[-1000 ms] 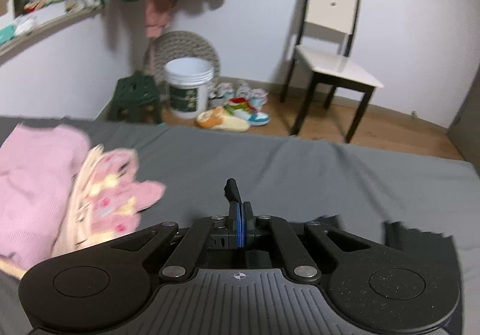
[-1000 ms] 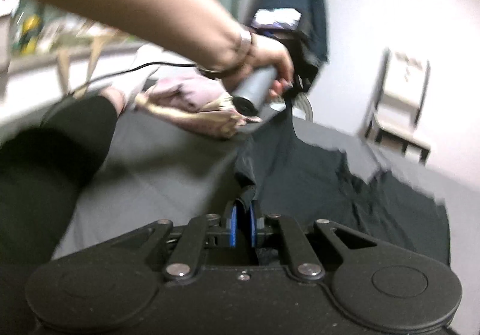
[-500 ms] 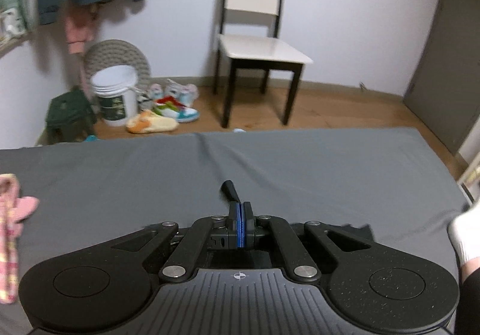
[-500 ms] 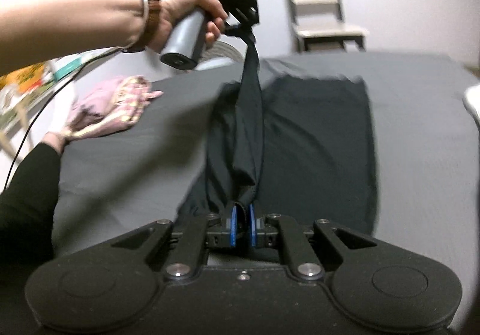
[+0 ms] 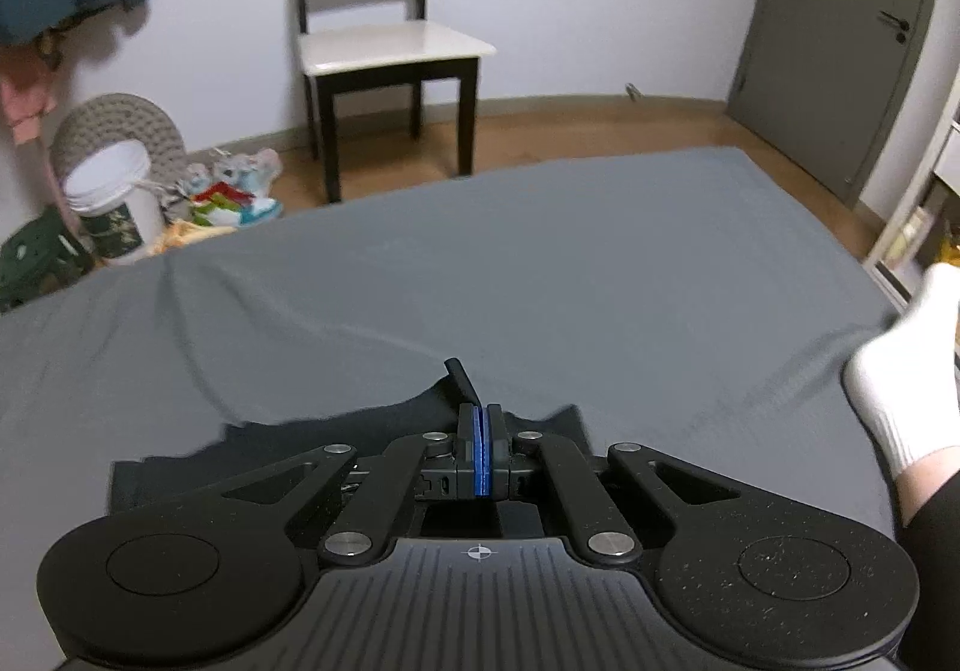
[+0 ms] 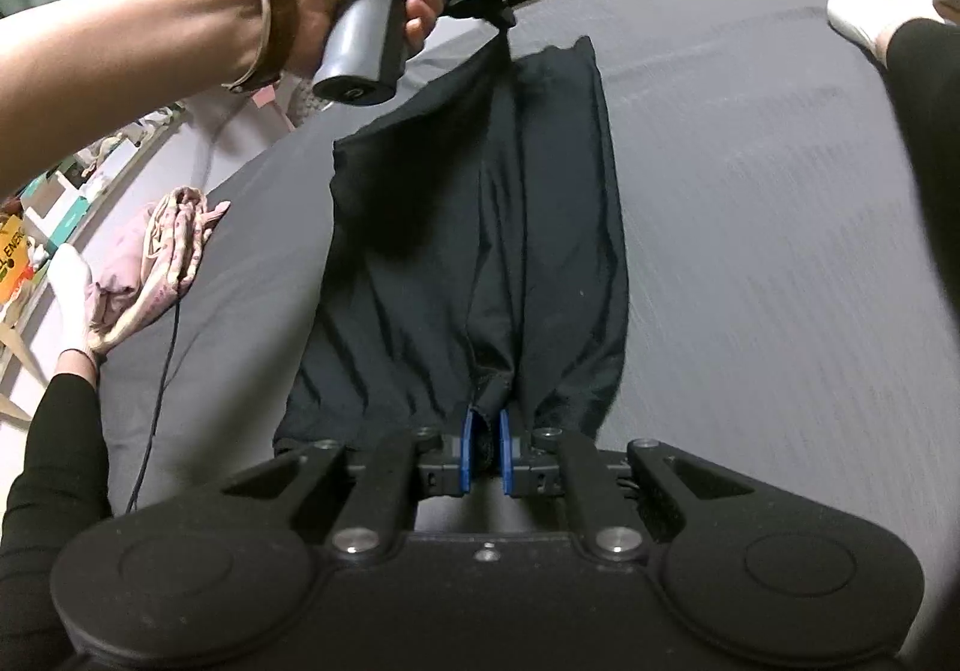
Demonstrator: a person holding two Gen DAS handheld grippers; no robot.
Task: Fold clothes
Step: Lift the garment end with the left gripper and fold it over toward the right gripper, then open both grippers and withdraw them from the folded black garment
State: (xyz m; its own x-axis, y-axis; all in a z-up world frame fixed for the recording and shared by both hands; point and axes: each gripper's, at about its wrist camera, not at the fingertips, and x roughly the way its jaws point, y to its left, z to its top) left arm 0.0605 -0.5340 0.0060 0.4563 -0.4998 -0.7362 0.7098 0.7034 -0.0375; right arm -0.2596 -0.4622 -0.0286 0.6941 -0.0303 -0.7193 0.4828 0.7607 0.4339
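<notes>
A dark garment [image 6: 474, 227] is held stretched lengthwise over the grey bed [image 6: 750, 203], one end pinched by the left tool [image 6: 501, 8] and the other by the right tool [image 6: 485, 431]. The cloth looks thin, limp and light, so edges and corners are best gripped; which edge is held cannot be told for certain.

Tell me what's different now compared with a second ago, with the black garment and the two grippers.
The left gripper swung right, away from the pink clothes, stretching the black garment out lengthwise along the bed; much of it now lies flat. Unchanged: both grippers stay shut on the garment's opposite ends, right gripper nearest the camera, and the pink pile stays put.
</notes>
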